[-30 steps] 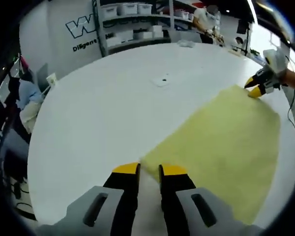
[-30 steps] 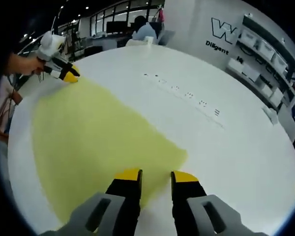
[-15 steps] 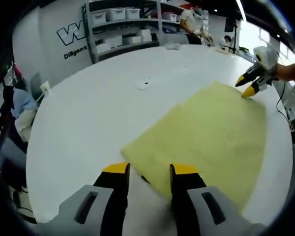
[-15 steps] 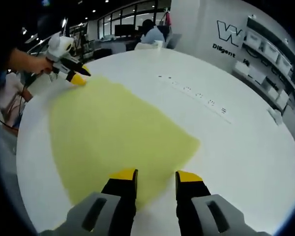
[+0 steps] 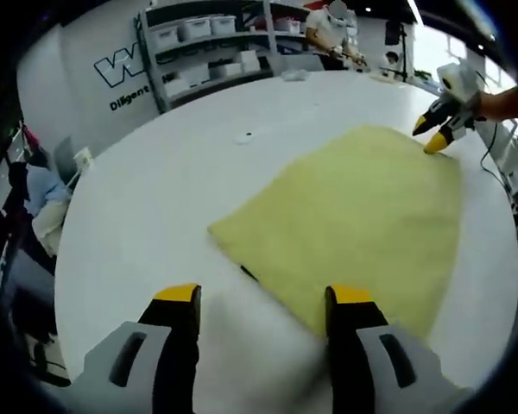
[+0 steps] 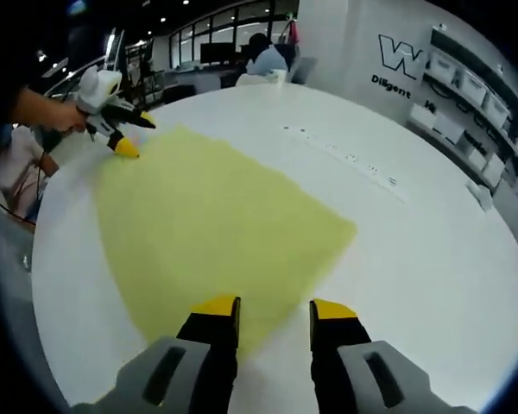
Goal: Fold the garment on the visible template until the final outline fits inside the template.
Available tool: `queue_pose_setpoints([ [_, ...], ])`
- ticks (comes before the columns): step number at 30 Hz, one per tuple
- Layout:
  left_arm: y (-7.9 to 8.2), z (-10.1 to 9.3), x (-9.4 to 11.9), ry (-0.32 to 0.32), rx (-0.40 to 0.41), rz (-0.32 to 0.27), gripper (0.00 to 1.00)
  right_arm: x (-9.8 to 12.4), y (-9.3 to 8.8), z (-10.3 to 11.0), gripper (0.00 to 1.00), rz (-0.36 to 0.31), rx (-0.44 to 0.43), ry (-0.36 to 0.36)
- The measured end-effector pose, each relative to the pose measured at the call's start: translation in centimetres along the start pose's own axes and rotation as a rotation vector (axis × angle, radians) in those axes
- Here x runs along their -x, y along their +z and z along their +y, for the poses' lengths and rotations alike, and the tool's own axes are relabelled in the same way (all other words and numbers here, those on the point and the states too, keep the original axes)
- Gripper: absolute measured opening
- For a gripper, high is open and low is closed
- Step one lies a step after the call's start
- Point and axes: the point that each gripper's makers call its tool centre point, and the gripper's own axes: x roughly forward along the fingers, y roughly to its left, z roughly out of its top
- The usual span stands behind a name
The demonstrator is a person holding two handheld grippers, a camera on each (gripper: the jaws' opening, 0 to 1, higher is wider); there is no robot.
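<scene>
Pale yellow flat cloth garment (image 5: 363, 207) on white round worktop (image 5: 155, 198); bare surface around its edges. Left tool (image 5: 263, 297) wide open, right tool (image 6: 272, 306) parted, both empty.

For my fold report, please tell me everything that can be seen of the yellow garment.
The yellow garment is a pale, plain, soft-looking cloth lying flat on the white table, its outline roughly four-sided. The open left tool stands just short of its near edge. The open right tool straddles another corner.

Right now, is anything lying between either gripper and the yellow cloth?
Nothing visible does. The left gripper is open over bare white table just short of the cloth. The right gripper is open at another cloth edge.
</scene>
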Motion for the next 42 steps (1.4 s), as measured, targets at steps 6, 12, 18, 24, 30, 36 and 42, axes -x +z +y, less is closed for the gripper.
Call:
queue_pose_setpoints([
  [6, -0.4, 0.1, 1.0, 0.014, -0.004, -0.004, 0.54, 0.5, -0.3, 0.5, 0.25, -0.008, 0.006, -0.002],
  [12, 0.1, -1.2, 2.0, -0.002, 0.031, -0.048, 0.61, 0.9, 0.4, 1.6, 0.31, -0.069, -0.048, 0.015],
  [18, -0.7, -2.3, 2.3, -0.007, 0.074, -0.042, 0.69, 1.0, -0.4, 2.7, 0.53, -0.087, -0.035, 0.019],
  [24, -1.9, -1.7, 2.6, 0.033, 0.104, -0.032, 0.79, 1.3, -1.5, 2.1, 0.69, -0.099, -0.068, -0.027],
  [30, -2.4, -1.0, 3.0, 0.069, 0.113, -0.023, 0.91, 1.5, -2.9, 1.2, 0.78, -0.083, -0.065, -0.080],
  [36, -2.7, -0.6, 3.1, 0.099, 0.135, -0.012, 0.95, 1.9, -3.2, -0.1, 0.82, -0.076, -0.086, -0.141],
  [42, -3.1, -0.9, 3.8, 0.103, 0.131, -0.010, 0.93, 3.0, -3.6, -1.5, 0.81, -0.079, -0.099, -0.200],
])
